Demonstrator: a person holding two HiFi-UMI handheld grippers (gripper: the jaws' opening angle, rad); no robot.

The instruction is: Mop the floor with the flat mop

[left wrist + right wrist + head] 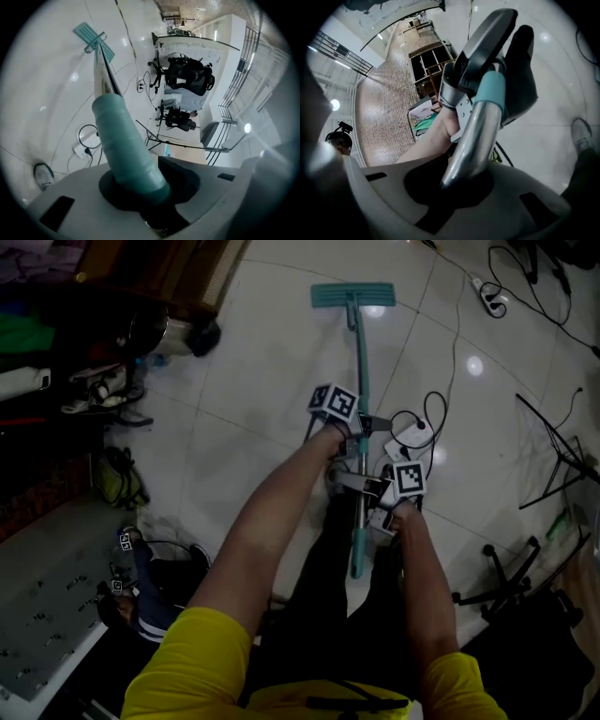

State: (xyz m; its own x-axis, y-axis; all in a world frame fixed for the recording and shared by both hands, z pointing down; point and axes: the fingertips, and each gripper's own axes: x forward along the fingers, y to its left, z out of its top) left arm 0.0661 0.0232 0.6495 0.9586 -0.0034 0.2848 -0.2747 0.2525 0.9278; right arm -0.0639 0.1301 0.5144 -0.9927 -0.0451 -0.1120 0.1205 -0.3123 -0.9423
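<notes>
The flat mop [360,362] is laid head-down on the tiled floor [272,352], its pole clamped by the left gripper [143,187] and, nearer the body, the right gripper [461,180]. Bare tile is left around the head, hemmed by wooden furniture [155,263] at left and a power strip [491,298] at right

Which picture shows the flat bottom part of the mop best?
The head view: the whole teal mop head lies flat on the white floor. The left gripper view shows that head small and far away. The right gripper view shows only the handle.
</notes>
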